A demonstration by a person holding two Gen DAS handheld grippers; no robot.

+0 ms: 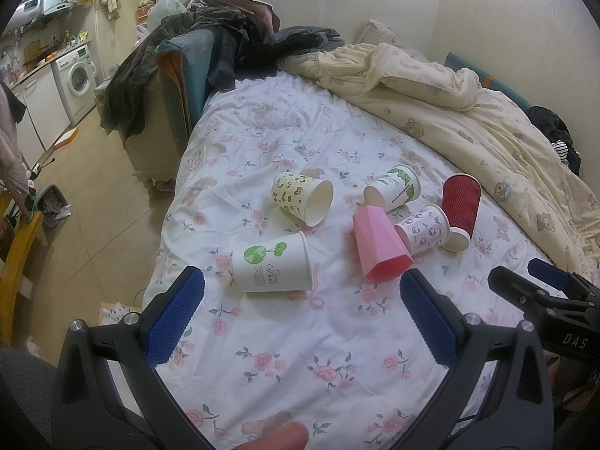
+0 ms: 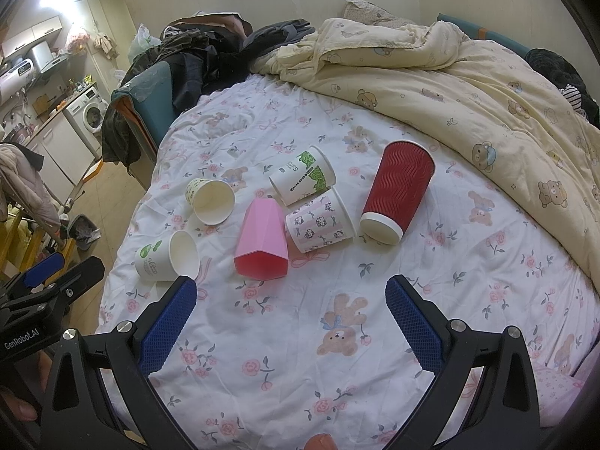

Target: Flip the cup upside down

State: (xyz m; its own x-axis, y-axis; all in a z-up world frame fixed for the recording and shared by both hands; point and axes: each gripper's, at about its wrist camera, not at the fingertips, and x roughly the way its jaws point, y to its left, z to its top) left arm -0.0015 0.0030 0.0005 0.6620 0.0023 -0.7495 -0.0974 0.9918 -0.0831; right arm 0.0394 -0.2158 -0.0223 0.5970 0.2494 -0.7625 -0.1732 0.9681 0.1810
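Both the left gripper (image 1: 300,300) and right gripper (image 2: 290,300) are being held with jaws spread above the bed (image 1: 300,356), probably so a toppled cup, such as the pink cup (image 2: 262,240), can be taken.

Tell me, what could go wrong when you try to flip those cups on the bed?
The pink cup, the kitty cup and the green-leaf cup lie touching, so grabbing one may nudge the others. The bed sheet is soft and wrinkled, so a flipped cup might tip. Paper cups may crush in the jaws.
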